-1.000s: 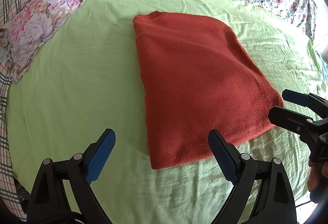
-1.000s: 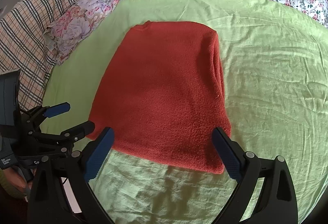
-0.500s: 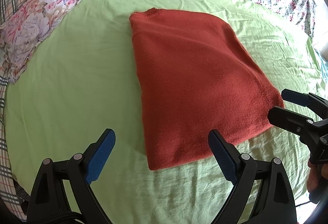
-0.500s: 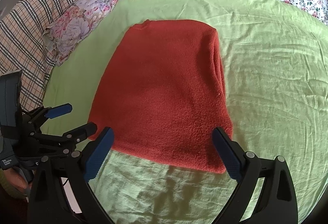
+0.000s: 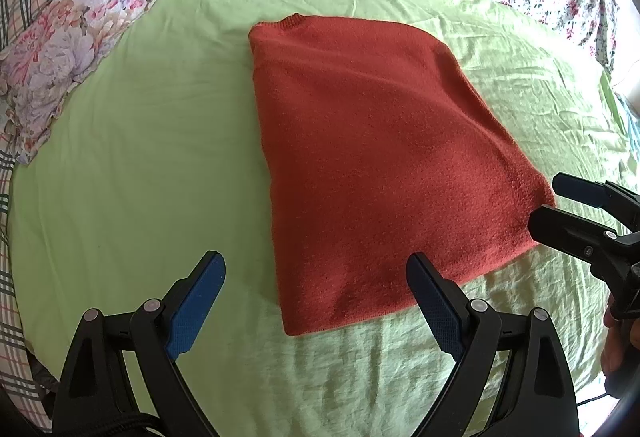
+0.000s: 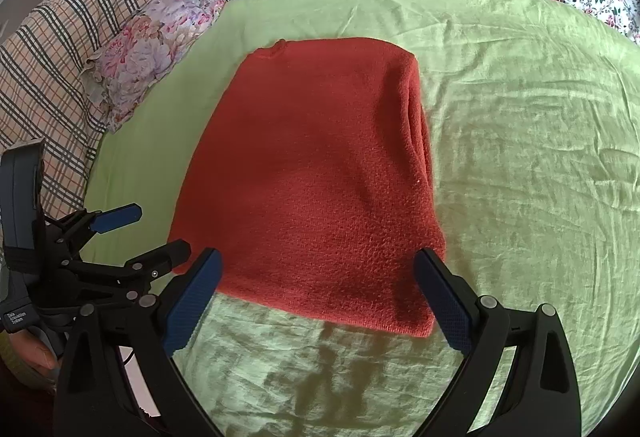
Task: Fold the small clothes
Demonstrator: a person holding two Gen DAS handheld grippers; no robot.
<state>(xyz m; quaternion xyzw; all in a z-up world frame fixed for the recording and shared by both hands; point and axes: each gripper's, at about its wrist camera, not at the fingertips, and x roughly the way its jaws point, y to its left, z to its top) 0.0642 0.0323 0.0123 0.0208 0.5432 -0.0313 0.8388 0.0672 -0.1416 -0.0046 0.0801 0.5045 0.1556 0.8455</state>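
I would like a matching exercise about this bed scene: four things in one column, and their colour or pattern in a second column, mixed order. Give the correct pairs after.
Column 1
1. folded sweater
2. sheet under the sweater
3. small pillow
4. blanket at the far left in the right wrist view

Column 2
A. light green, wrinkled
B. checked, dark lines on beige
C. rust red knit
D. pale purple and pink flowers

Pairs: 1-C, 2-A, 3-D, 4-B
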